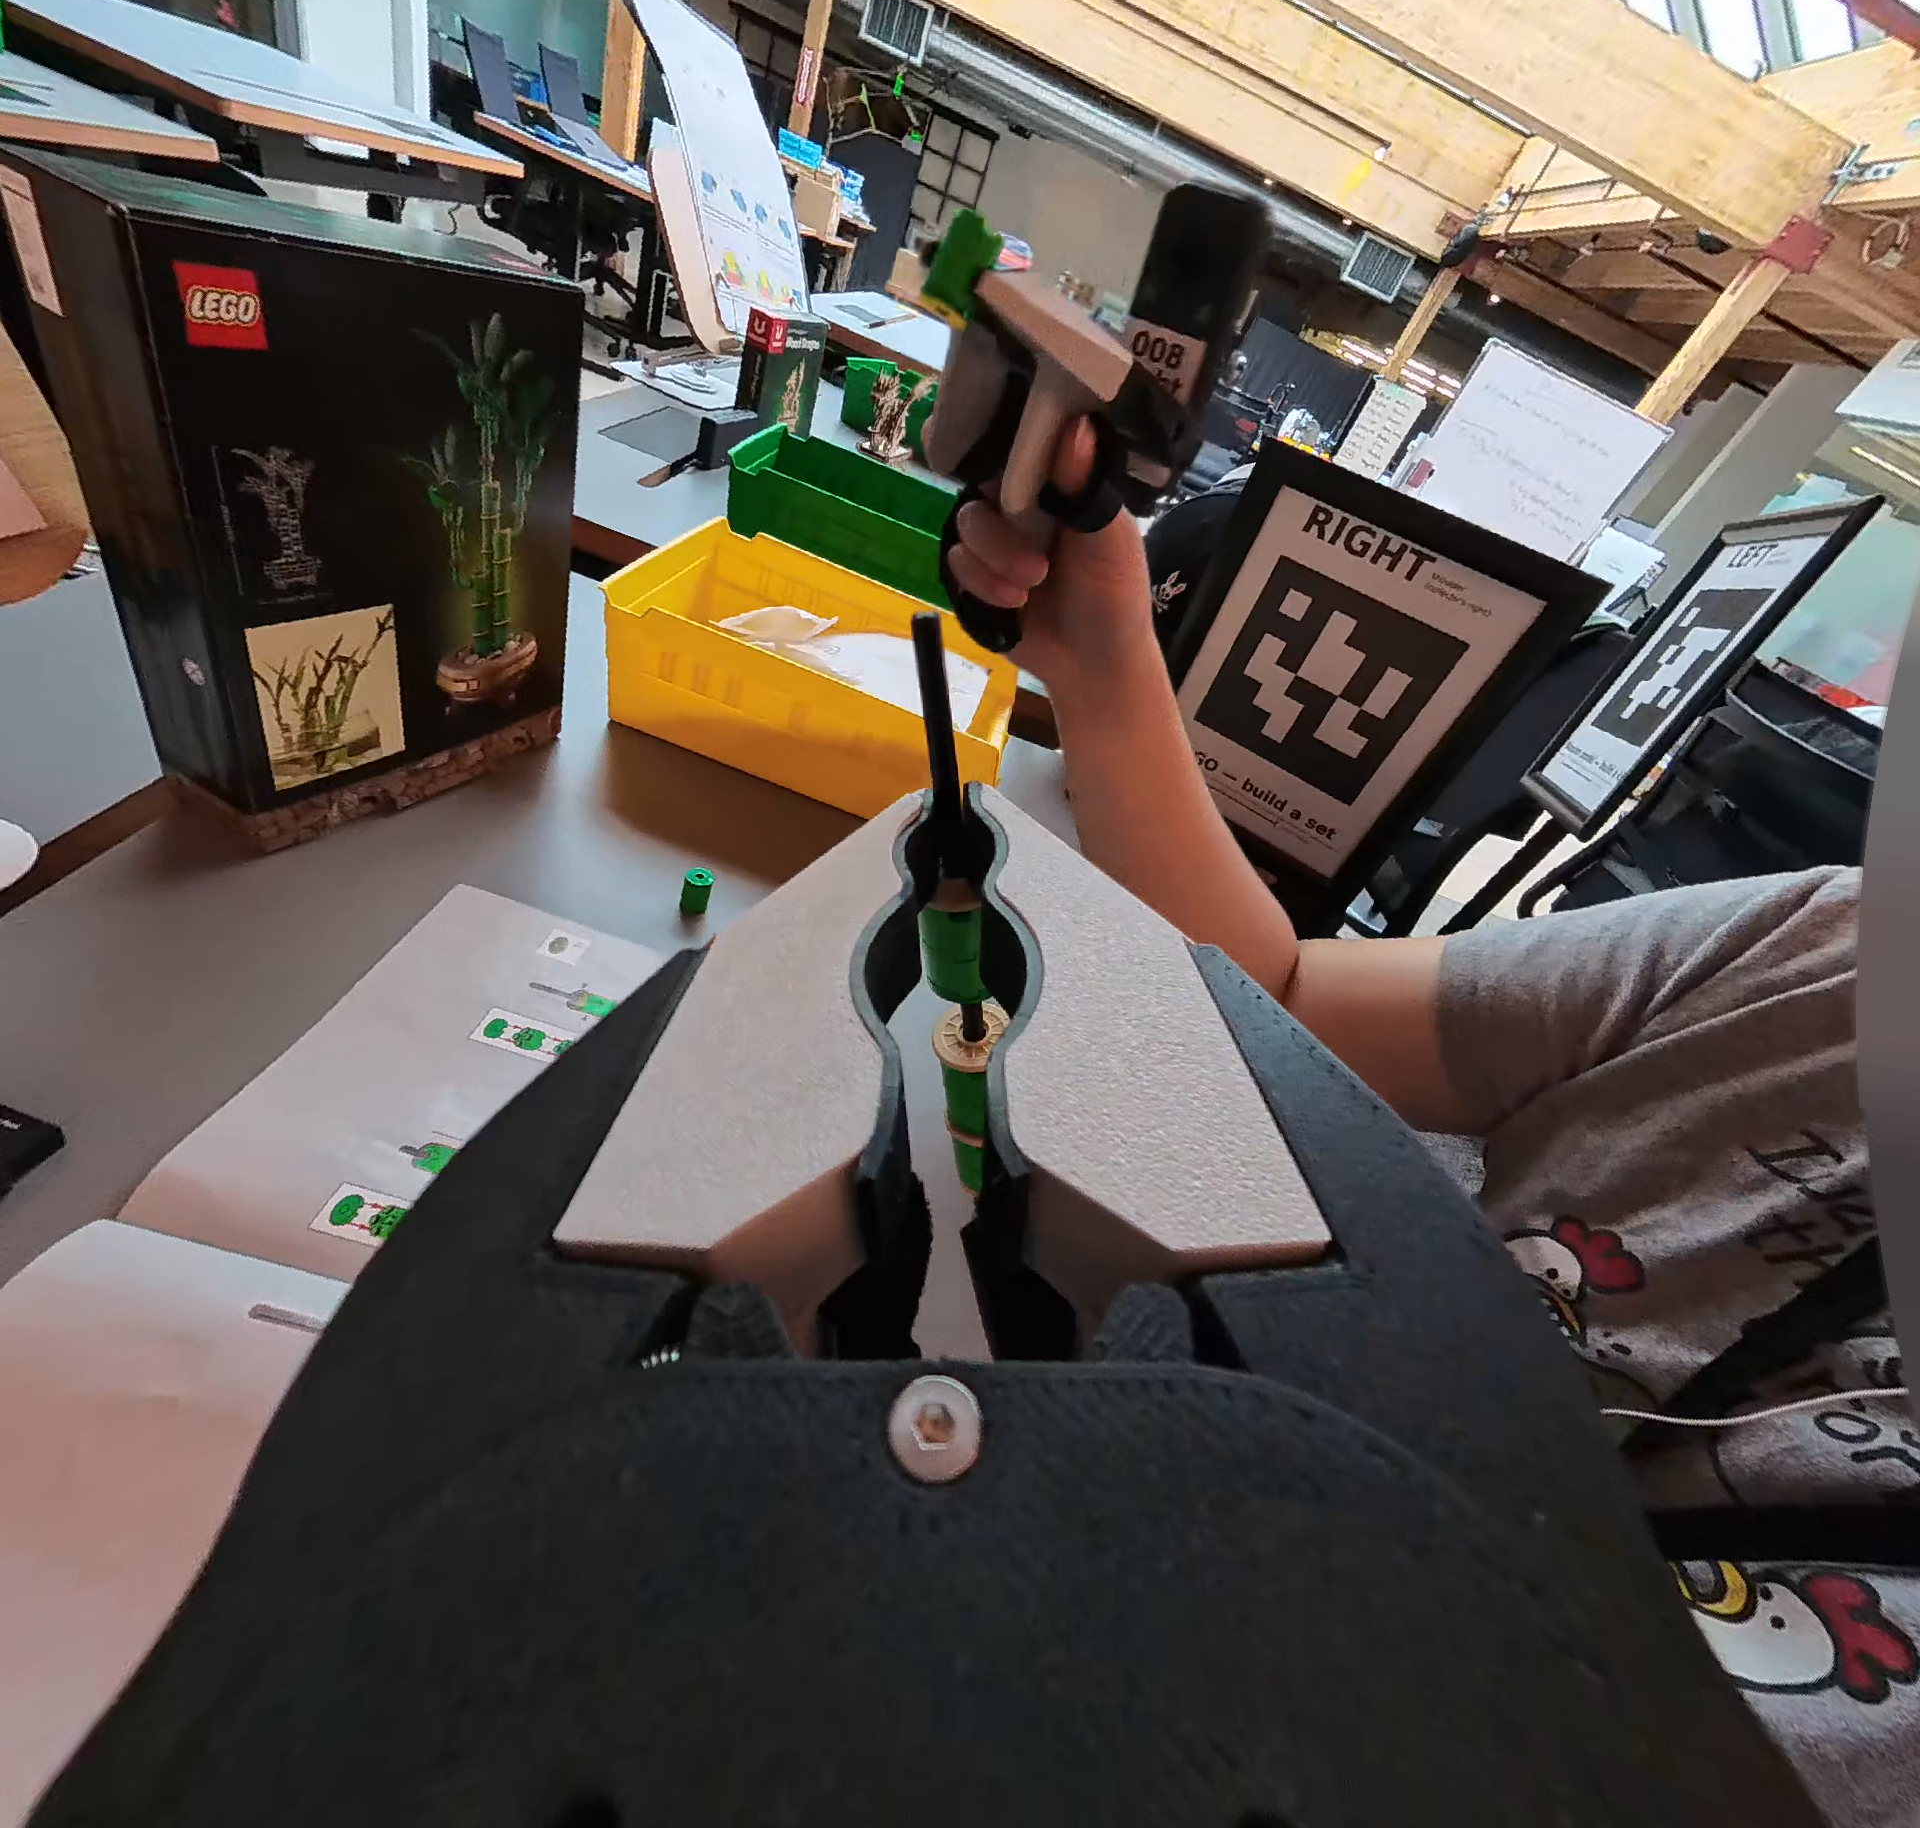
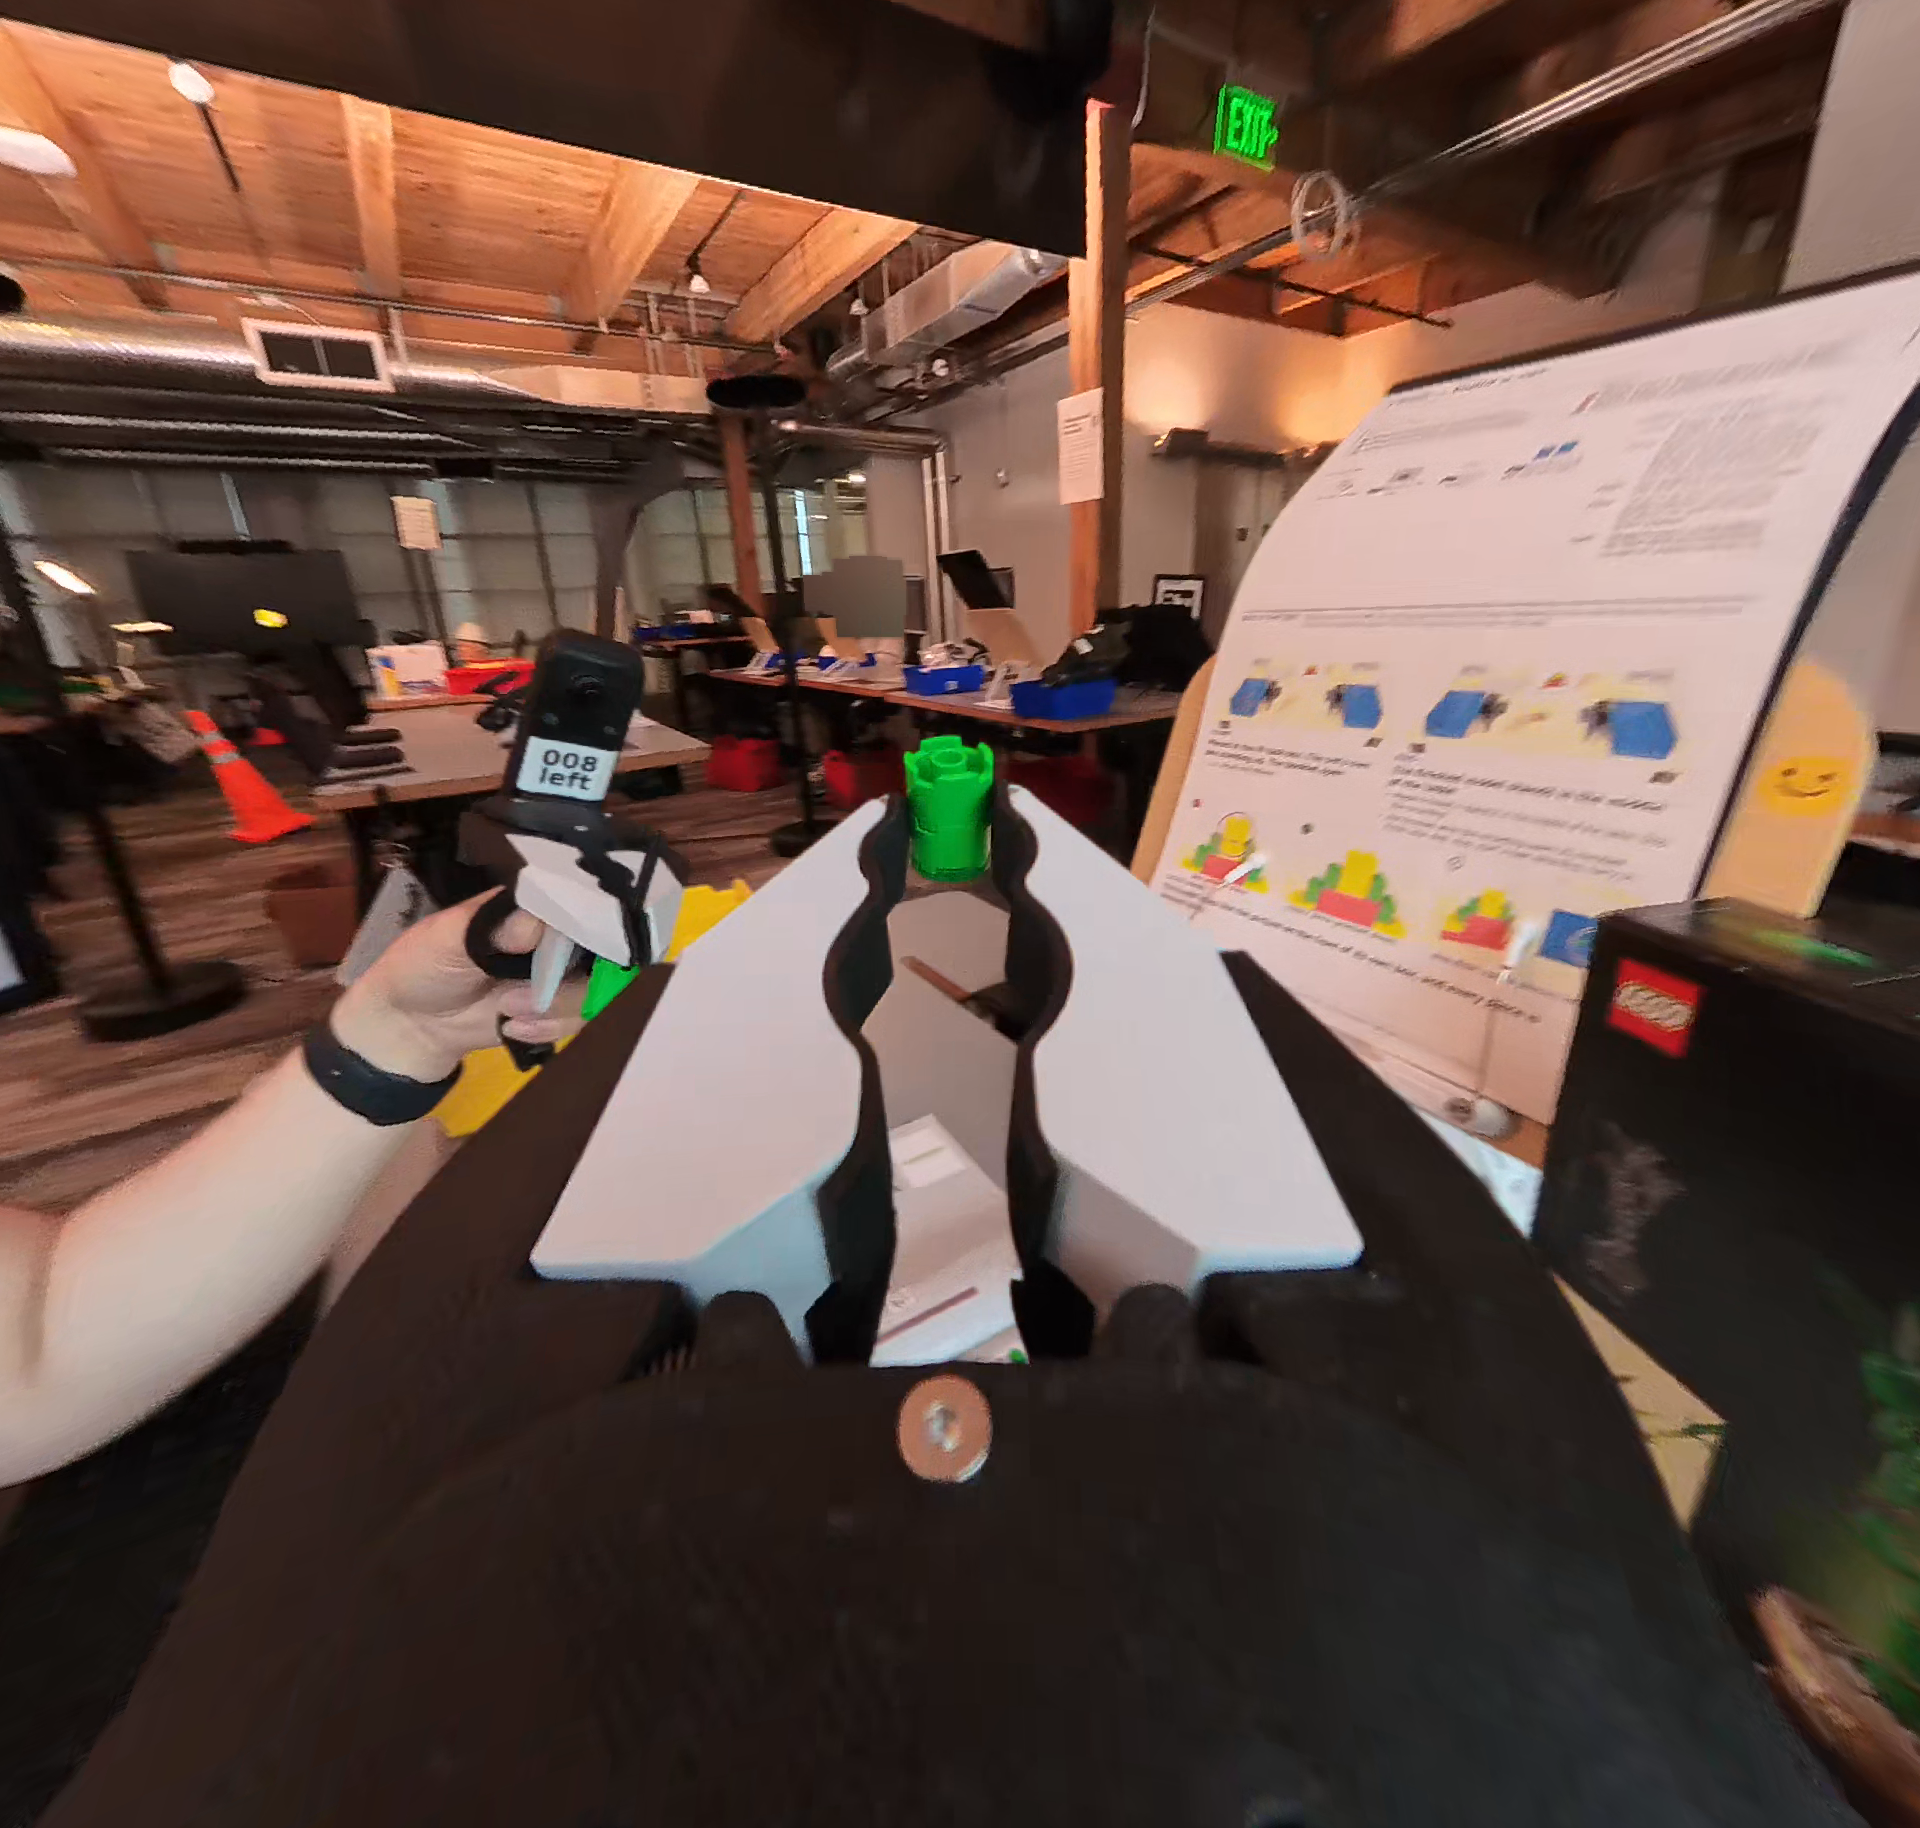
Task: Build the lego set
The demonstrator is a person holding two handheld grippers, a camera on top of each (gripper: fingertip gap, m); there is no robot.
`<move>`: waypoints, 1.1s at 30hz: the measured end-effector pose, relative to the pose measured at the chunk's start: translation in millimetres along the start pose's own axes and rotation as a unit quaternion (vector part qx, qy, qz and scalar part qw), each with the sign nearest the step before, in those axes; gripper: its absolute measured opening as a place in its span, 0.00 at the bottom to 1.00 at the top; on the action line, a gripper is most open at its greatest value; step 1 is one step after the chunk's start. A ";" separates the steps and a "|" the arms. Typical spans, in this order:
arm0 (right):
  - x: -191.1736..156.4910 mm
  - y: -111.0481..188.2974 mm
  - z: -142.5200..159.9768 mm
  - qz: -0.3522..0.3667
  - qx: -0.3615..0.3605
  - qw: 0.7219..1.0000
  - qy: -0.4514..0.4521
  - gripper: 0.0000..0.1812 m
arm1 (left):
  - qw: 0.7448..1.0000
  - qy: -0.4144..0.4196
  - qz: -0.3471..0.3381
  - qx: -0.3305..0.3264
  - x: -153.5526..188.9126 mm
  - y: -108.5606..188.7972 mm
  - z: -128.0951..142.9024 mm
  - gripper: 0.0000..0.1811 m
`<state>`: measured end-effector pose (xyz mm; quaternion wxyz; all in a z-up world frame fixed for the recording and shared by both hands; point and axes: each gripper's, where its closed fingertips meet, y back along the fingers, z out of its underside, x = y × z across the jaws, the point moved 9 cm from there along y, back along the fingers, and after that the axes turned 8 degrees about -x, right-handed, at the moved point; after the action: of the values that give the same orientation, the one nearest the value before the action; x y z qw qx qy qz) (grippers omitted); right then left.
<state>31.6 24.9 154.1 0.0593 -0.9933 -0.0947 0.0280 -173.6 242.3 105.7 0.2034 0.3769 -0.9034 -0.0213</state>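
Stalk clenched in left tool; right tool grips one cylinder — one loose.

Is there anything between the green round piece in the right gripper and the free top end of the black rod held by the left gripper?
Nothing visible. The right gripper holds the green round brick up in open air, well above the thin black rod, whose top end is bare.

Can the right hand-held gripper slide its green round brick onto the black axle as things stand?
Probably yes. The right hand-held gripper pinches the green round brick at its tips, and the black axle juts bare above the left hand-held gripper, with nothing between them.
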 end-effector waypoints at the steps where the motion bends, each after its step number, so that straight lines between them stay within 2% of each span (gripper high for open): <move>1: -2.0 2.1 -2.3 0.012 -0.003 1.000 0.011 0.08 | 1.000 0.003 0.001 0.000 -1.0 -0.4 0.4 0.00; 5: -9.7 7.6 -9.4 0.054 -0.010 0.997 0.058 0.08 | 1.000 0.022 -0.002 -0.001 -7.6 -1.2 2.9 0.00; 8: -16.1 8.4 -13.8 0.060 -0.007 0.996 0.072 0.08 | 0.999 0.053 0.002 0.003 -15.3 -0.2 5.8 0.00; 13: -21.6 4.4 -14.7 0.067 -0.019 0.994 0.084 0.08 | 0.990 0.126 0.051 0.036 -27.9 4.0 10.2 0.00; 16: -22.4 1.8 -13.3 0.075 -0.030 0.993 0.091 0.08 | 0.987 0.142 0.059 0.041 -31.7 5.3 12.0 0.00; 20: -22.4 0.2 -12.5 0.076 -0.033 0.992 0.092 0.08 | 0.989 0.128 0.055 0.043 -29.6 5.5 10.1 0.00; 26: -21.5 -0.7 -11.4 0.075 -0.035 0.992 0.091 0.08 | 0.996 0.080 0.015 0.021 -22.1 3.1 7.0 0.00; 33: -19.7 -0.1 -10.6 0.072 -0.038 0.994 0.078 0.08 | 0.998 0.065 0.008 0.017 -17.6 3.0 5.2 0.00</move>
<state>13.0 20.1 165.5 0.0269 -0.9983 -0.0193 -0.0485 -166.4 256.0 95.4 0.2553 0.3738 -0.8915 0.0199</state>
